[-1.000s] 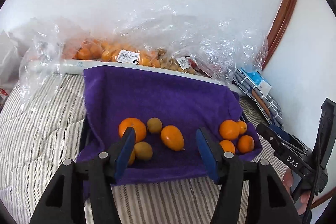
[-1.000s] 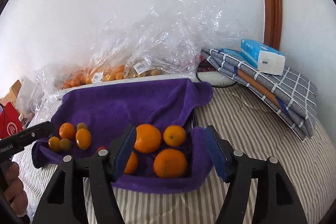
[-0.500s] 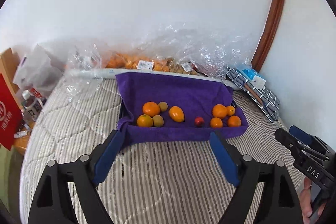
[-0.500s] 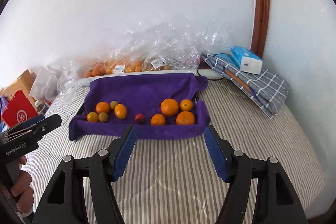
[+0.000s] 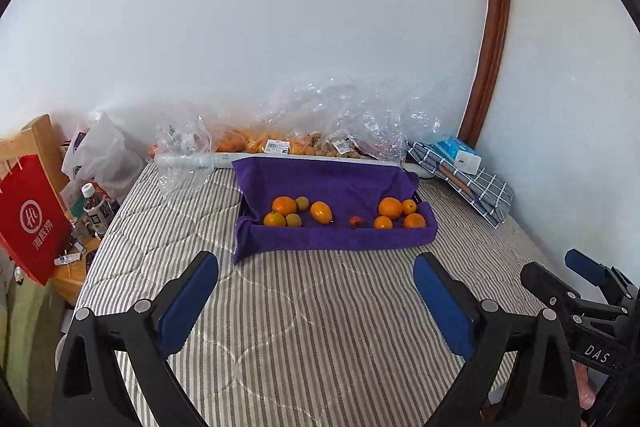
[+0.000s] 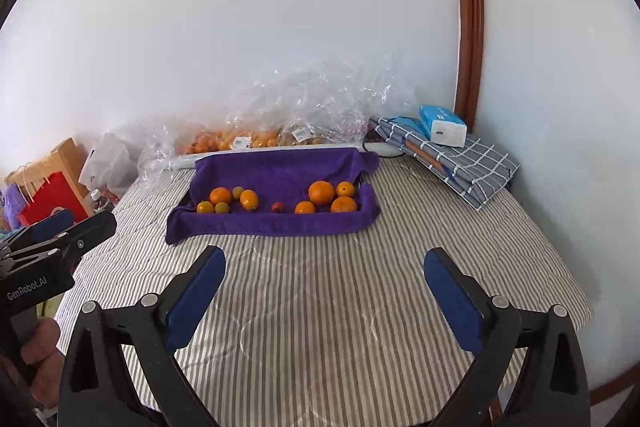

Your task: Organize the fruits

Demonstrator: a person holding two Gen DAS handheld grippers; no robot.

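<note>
- The sorting looks finished or close to it: the fruits lie in two loose groups on the purple towel (image 5: 332,239), which is draped over a tray on the striped bedcover (image 5: 320,327).
- The left group (image 5: 296,213) holds oranges, an oval orange fruit and two small greenish-brown fruits; the right group (image 5: 396,215) holds four oranges, some touching one another.
- One small red fruit (image 5: 355,221) sits alone between the two groups, nearer the right one. In my judgement this is the only piece not yet assigned.
- The left gripper (image 5: 316,287) has just been opening; its blue pads stand wide apart with nothing between them, only bedcover.
- The right gripper (image 6: 324,283) has likewise just been opening, and its jaws are spread wide and empty.
- Both grippers hang over the near part of the bed, well apart from the towel; the fruits lie ahead of the jaws, beyond the fingertips, centred in each view.
- If the red fruit is to be moved, the next move calls for reaching forward and down over the towel's front fold, then closing gently on a small, round piece that could roll.
- The clear bags of fruit (image 6: 256,137) against the wall lie behind the towel, untouched by either gripper.
</note>
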